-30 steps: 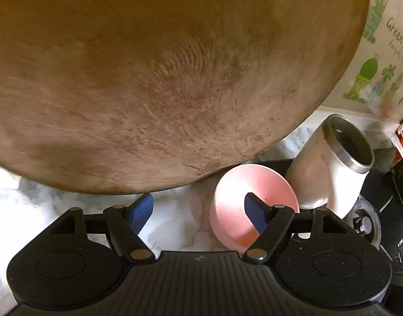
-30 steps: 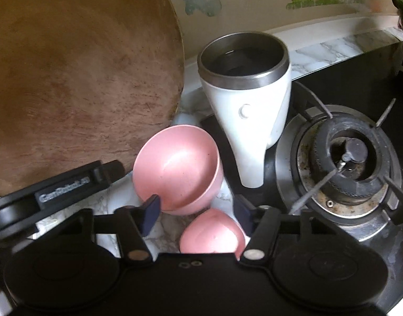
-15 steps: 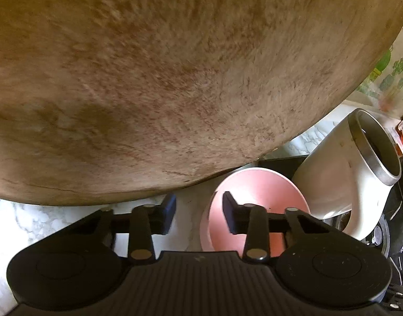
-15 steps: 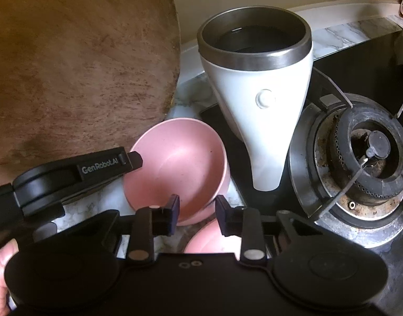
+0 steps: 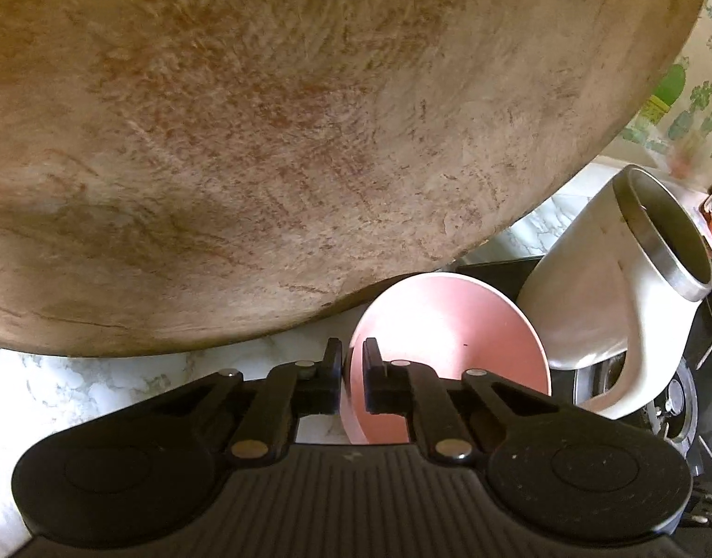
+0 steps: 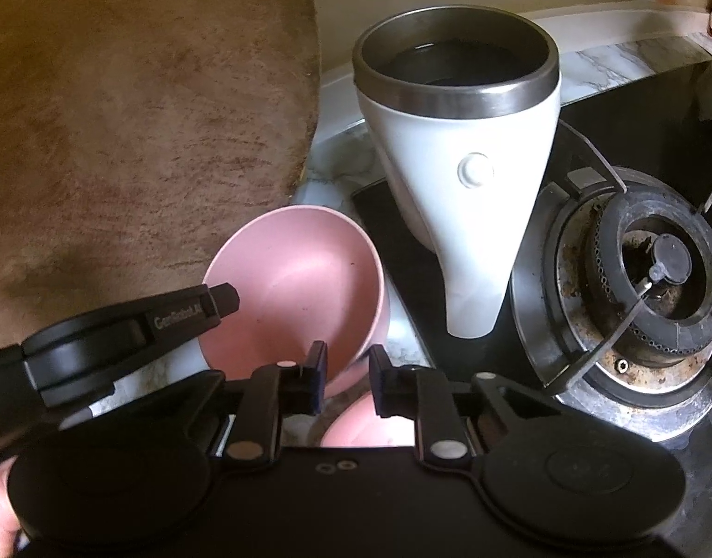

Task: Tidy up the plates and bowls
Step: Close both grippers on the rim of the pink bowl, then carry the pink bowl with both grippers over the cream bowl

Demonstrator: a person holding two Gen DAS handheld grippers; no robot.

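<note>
— While the left wrist camera looked down, what did the left gripper (image 5: 353, 383) have?
— Its jaws were clamped on the near rim of the upper pink bowl (image 5: 453, 348), one finger inside and one outside. That bowl sat tilted on the marble counter (image 5: 76, 386), just below the big round wooden board (image 5: 286, 139) and beside the white steel-rimmed cup (image 5: 607, 307).
— And from the right wrist camera?
— The right gripper (image 6: 347, 383) was closing, its pads astride the rim of a second pink bowl (image 6: 360, 428) low in the frame; I could not tell whether they pressed on it. The upper pink bowl (image 6: 304, 279) lay just beyond, partly over it, with the left gripper (image 6: 216, 302) reaching in from the left. The cup (image 6: 462, 176) stood on the black stovetop (image 6: 644, 107) next to the gas burner (image 6: 658, 279).
</note>
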